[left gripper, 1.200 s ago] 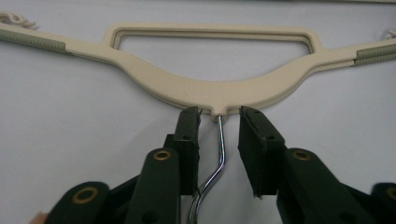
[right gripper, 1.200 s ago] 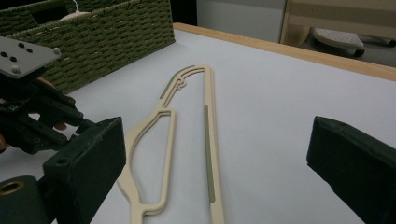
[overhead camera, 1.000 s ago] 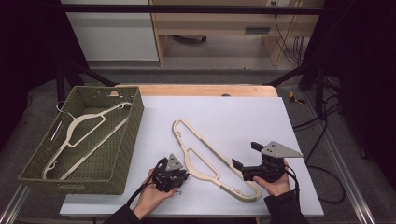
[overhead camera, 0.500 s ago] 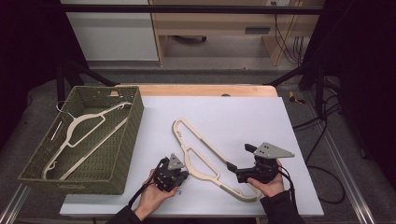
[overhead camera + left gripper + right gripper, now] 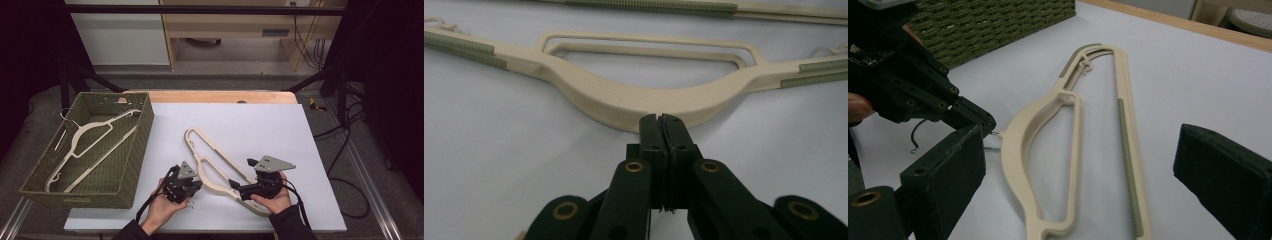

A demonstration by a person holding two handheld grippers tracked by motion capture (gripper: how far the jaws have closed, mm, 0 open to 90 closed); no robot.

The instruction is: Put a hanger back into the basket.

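White table [image 5: 310,150] under dim room light, green woven basket [image 5: 130,165] at left holding a hanger, my left gripper [image 5: 658,119] clenched on the hook of the cream hanger [image 5: 215,167] lying mid-table, my right gripper [image 5: 1078,165] spread wide over its arm.

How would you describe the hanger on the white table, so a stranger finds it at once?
On the white table, right of the green woven basket, lies a cream plastic hanger between the two grippers. Unlike the hanger in the basket, it lies on the bare tabletop.
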